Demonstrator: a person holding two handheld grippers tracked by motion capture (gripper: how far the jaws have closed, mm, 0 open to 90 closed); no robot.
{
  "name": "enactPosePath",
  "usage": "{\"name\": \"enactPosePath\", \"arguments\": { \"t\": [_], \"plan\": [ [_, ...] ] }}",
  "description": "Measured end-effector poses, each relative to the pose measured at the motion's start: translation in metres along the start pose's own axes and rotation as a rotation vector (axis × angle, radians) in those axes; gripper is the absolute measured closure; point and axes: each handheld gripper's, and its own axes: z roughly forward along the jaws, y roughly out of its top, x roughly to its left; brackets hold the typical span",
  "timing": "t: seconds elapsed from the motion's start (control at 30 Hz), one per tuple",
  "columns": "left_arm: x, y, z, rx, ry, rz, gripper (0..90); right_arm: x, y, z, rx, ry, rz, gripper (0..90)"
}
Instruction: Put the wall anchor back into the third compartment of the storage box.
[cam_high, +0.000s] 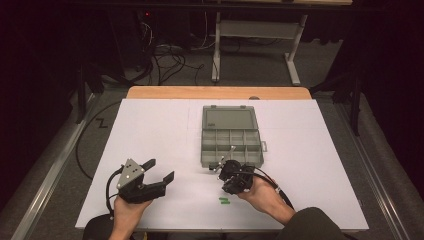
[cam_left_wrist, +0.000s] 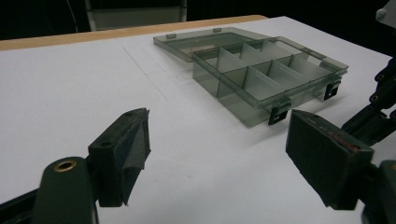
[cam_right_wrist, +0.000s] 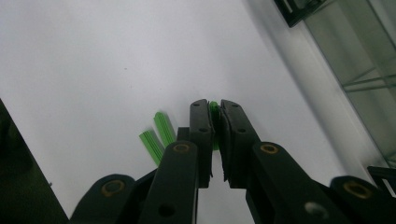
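Note:
My right gripper points down at the white table, shut on a small green ribbed plug that stands between its pads. Two more green plugs lie side by side on the table just left of its jaws; from above these green plugs sit near the front edge, below my right gripper. My left gripper hovers at the front left, jaws wide apart with nothing in them. In its own view my left gripper faces the box.
An open grey see-through compartment box lies mid-table, its lid folded back flat. The same box has black latches on its near wall. Bare white board stretches to the left. Cables and desk legs stand on the floor beyond.

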Motion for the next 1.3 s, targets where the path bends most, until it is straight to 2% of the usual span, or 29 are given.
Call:
{"name": "enactPosePath", "arguments": {
  "t": [0.63, 1.3],
  "plan": [
    [0.000, 0.000, 0.000, -0.003, 0.000, 0.001, 22.2, -0.012, -0.004, -0.014, -0.044, 0.006, 0.054, 86.4],
    [0.000, 0.000, 0.000, -0.002, 0.002, 0.004, 22.0, -0.022, -0.005, -0.025, -0.080, -0.004, 0.085, 86.5]
  ]
}}
